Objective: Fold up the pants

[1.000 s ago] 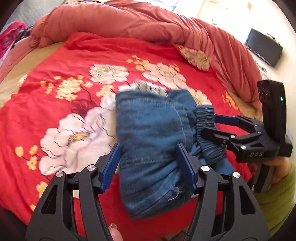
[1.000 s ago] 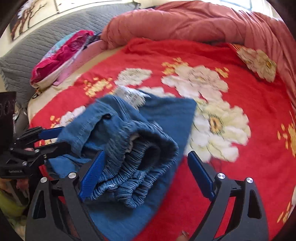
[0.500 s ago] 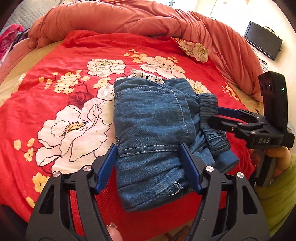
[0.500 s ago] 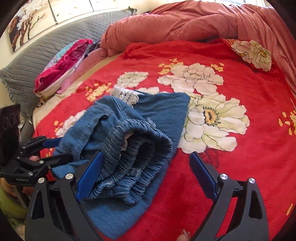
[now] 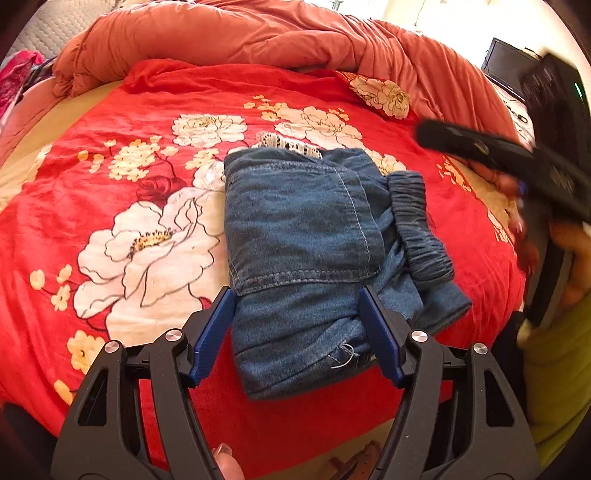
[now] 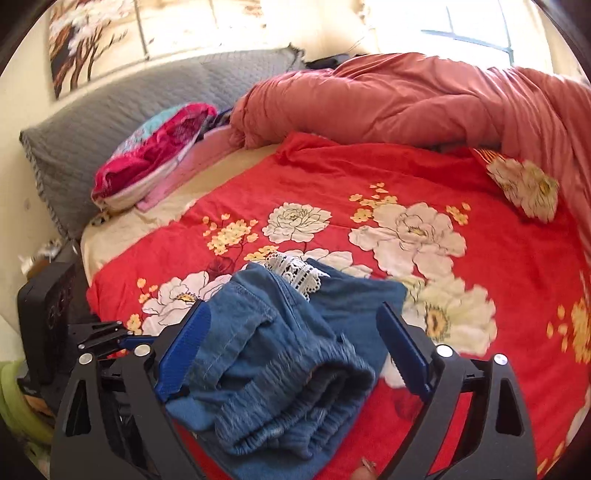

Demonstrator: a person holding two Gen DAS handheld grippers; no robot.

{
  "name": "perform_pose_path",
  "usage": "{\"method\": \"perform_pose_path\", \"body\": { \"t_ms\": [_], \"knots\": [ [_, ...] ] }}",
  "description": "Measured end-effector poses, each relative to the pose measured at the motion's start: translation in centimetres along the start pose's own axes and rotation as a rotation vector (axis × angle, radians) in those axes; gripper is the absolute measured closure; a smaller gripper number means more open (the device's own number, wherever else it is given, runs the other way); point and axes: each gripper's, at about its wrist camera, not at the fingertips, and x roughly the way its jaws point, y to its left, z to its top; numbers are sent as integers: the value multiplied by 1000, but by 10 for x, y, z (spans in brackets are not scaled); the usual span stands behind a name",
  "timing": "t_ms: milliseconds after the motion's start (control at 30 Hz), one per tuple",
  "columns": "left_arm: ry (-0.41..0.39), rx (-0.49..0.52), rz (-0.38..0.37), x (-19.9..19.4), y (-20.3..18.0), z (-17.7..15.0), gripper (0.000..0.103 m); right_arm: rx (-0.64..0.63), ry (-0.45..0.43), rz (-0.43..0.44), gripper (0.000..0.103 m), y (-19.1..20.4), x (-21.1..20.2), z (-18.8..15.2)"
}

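Note:
Blue denim pants [image 5: 306, 236] lie folded into a small packet on the red floral sheet [image 5: 122, 122]. Their elastic waistband [image 5: 417, 225] is on the right and a white lace trim [image 5: 288, 142] peeks out at the far edge. My left gripper [image 5: 297, 325] hovers open over the packet's near edge, its blue pads [image 5: 214, 332] apart and not pressing. My right gripper [image 5: 436, 134], blurred, is lifted clear of the waistband at the upper right. In its own view the right gripper [image 6: 293, 347] stands wide above the pants [image 6: 280, 354], jaws closing slightly with nothing pinched.
A bunched salmon duvet [image 5: 258, 33] runs along the far side of the bed. A grey quilted headboard [image 6: 110, 107] and a pile of pink clothes [image 6: 155, 151] sit at the left. A black screen [image 5: 506, 62] stands beyond the bed. A green sleeve [image 5: 554, 369] is at right.
The right gripper has left the waistband and risen up and to the right. The pants lie still. The left gripper stays over the near edge.

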Motion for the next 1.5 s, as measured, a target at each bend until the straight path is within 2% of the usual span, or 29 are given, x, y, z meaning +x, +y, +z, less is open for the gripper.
{"method": "perform_pose_path", "body": {
  "t_ms": [200, 333, 367, 400, 467, 500, 600, 700, 867, 1100, 1167, 1200, 1233, 1333, 1400, 1433, 1500],
  "knots": [
    [4, 13, -8, -2, -2, -4, 42, -103, 198, -7, 39, 10, 57, 25],
    [6, 24, -8, -2, -5, -9, 42, -138, 328, -43, 66, 10, 99, 22],
    [3, 31, -6, -2, -6, -9, 42, -138, 347, -34, 69, 10, 106, 19],
    [2, 34, -7, -3, -7, -10, 42, -138, 369, -18, 78, 11, 114, 14],
    [4, 34, -12, -3, -7, -11, 42, -156, 372, -13, 87, 15, 120, 7],
    [4, 33, -15, -3, -7, -11, 42, -175, 354, -36, 96, 18, 117, 4],
    [4, 32, -25, -4, -7, -13, 42, -189, 277, -82, 100, 23, 103, 9],
    [9, 33, -38, -4, -9, -14, 38, -200, 251, -104, 100, 25, 101, 18],
    [14, 52, -26, -3, -13, -18, 38, -198, 312, -133, 99, 19, 129, 11],
    [18, 52, -23, -2, -13, -18, 38, -102, 293, -124, 94, 7, 131, 8],
    [20, 48, -25, -2, -13, -18, 37, -73, 273, -111, 84, 7, 124, 10],
    [21, 49, -25, -3, -14, -18, 37, -51, 257, -101, 72, 6, 118, 11],
    [20, 50, -24, -3, -14, -18, 37, -22, 230, -86, 67, 4, 109, 14],
    [21, 51, -21, -3, -14, -18, 37, 11, 163, -51, 56, 2, 86, 19],
    [21, 50, -21, -3, -14, -18, 36, 25, 130, -37, 53, 3, 73, 21],
    [21, 48, -21, -4, -14, -17, 36, 31, 111, -26, 46, 3, 65, 22],
    [22, 46, -22, -4, -13, -17, 36, 34, 79, -25, 39, 6, 51, 23]
  ]
}}
